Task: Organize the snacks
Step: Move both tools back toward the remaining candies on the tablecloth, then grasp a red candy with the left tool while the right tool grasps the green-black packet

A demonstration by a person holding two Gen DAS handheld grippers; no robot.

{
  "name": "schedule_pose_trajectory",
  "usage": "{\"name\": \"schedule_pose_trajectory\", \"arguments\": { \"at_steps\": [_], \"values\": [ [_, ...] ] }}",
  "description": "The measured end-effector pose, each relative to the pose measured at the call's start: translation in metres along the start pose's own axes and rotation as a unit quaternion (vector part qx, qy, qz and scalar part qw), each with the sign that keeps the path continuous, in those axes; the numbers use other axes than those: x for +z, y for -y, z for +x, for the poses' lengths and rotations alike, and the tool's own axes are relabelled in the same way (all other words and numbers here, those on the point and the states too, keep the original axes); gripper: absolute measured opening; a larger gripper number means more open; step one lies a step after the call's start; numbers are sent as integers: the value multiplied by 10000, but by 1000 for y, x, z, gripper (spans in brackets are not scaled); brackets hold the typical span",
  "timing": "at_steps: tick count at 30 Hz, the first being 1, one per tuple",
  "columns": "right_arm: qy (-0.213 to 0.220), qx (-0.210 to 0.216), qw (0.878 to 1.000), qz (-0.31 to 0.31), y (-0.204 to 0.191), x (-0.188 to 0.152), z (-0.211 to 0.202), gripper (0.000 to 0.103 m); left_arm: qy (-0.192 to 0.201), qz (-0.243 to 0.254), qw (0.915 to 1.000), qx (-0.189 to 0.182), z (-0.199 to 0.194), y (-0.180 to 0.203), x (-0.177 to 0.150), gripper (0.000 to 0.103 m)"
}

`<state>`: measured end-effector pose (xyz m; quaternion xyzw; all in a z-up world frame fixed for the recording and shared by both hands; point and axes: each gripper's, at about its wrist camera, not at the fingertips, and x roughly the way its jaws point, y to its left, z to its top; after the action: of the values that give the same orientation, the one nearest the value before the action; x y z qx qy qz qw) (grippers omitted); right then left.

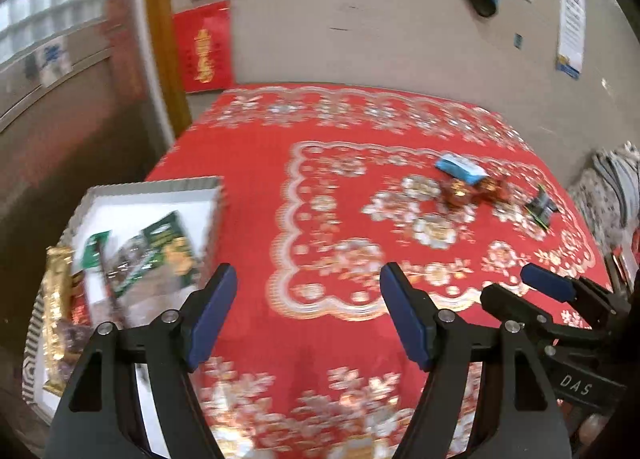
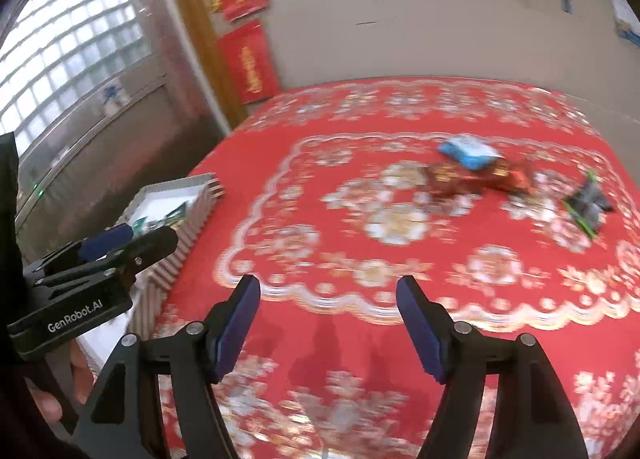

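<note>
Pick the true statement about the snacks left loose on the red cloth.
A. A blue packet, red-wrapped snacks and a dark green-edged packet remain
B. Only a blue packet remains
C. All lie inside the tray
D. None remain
A: the blue packet, red-wrapped snacks and dark green-edged packet lie on the cloth, apart from the tray.

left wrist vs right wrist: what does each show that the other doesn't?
Left wrist only: the inside of the white tray, holding green packets and a gold-wrapped bar; a white notice on the wall.

Right wrist only: the left gripper's "GenRobot.AI" label and part of the hand holding it.

Both: red patterned tablecloth, blue packet, red wrapped snacks, dark green-edged packet, both grippers empty, left gripper, right gripper.
</note>
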<state>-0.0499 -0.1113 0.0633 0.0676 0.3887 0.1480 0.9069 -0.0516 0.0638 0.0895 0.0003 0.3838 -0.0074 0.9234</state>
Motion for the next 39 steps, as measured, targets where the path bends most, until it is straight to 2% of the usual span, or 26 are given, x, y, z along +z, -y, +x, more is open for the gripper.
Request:
{"name": "schedule_pose_trajectory", "arguments": {
  "at_steps": [10,16,21,24,28,30,39],
  "values": [
    [104,-472,9977,478,81,0,-25,76,-247,345,9981,-442,21,70,9,74],
    [121,-695,9956,620,112,1,-32,77,-515,374,9955,-696,42,92,23,74],
    [74,-763,9940,779,134,-2,-33,78,-492,590,9939,-787,65,107,44,74],
    [43,-756,9936,844,142,-3,-30,79,-588,964,9882,-1034,86,123,56,74],
    [-10,-755,9931,901,151,-3,-26,79,-850,1721,9734,-1253,122,152,65,74],
    [-42,-776,9927,919,156,-2,-23,79,-828,1950,9697,-1213,134,161,69,74],
    [-55,-924,9894,1117,188,0,-22,79,-875,2411,9544,-1528,170,178,76,74]
  ]
}}
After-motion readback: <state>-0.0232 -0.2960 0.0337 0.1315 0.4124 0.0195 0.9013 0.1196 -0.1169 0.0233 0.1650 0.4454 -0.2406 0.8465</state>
